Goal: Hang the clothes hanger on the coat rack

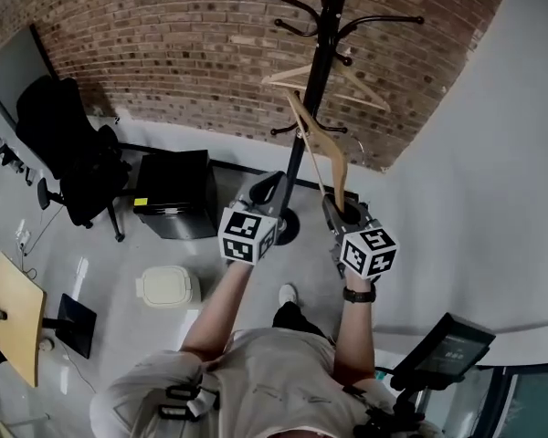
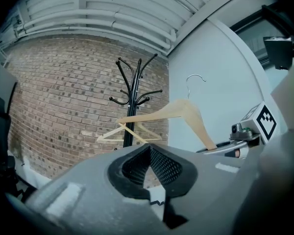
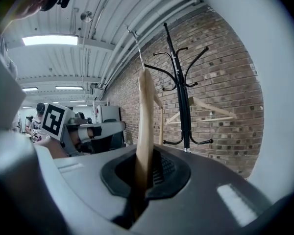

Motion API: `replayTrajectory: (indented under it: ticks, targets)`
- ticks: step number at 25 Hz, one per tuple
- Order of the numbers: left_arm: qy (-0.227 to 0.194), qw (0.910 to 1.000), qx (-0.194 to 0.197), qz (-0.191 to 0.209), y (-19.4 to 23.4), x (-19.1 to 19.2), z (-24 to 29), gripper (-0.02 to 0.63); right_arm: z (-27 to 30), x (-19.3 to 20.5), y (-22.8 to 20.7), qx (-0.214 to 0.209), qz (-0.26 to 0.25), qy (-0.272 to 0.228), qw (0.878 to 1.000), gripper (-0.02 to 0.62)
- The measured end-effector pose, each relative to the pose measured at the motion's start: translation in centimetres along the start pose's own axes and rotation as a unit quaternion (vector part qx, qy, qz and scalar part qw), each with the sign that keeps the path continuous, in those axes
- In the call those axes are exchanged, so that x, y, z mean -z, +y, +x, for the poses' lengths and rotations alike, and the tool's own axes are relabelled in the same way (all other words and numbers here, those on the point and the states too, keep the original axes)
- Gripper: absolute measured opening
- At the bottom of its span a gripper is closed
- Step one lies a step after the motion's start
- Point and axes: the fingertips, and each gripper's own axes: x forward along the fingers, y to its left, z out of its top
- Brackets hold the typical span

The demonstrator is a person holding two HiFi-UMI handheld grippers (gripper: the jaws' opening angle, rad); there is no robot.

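Note:
A black coat rack (image 1: 312,80) stands against the brick wall, and one wooden hanger (image 1: 333,78) hangs on it. My right gripper (image 1: 334,204) is shut on the lower arm of a second wooden hanger (image 1: 318,146), which tilts up toward the rack's pole. In the right gripper view that hanger (image 3: 145,126) rises edge-on from between the jaws, its metal hook (image 3: 135,40) on top, left of the rack (image 3: 182,99). My left gripper (image 1: 274,182) is beside it, shut and empty. The left gripper view shows the rack (image 2: 132,97), the held hanger (image 2: 186,114) and the right gripper (image 2: 245,136).
A black office chair (image 1: 73,153) and a black cabinet (image 1: 175,194) stand by the brick wall at left. A white bin (image 1: 169,287) and a wooden table (image 1: 16,316) are on the floor nearer me. A white wall (image 1: 493,181) runs along the right, with a dark screen (image 1: 446,343) beside me.

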Motion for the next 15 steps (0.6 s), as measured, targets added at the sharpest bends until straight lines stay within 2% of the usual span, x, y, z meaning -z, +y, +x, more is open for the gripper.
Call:
replayTrajectory:
  ticks: [2,6,10,15]
  targets:
    - [-0.007,0.9999,-0.002,0.009,0.4,-0.8,2.5,0.002,1.7,-0.9,-1.9,-0.023,-0.008,0.004,1.0,0.005]
    - [-0.026,0.9994,-0.012,0.02,1.1,-3.2,6.8,0.002,4.4,-2.5,-4.6,-0.108,-0.025,0.028,0.993,0.005]
    - [-0.04,0.9989,-0.019,0.019,2.1,-4.9,10.1,0.002,6.3,-2.5,-6.8,-0.162,-0.079,0.064,0.981,0.005]
    - [-0.052,0.9979,-0.027,0.027,2.8,-6.9,12.6,0.002,8.3,-4.0,-7.9,-0.251,-0.103,0.077,0.959,0.005]
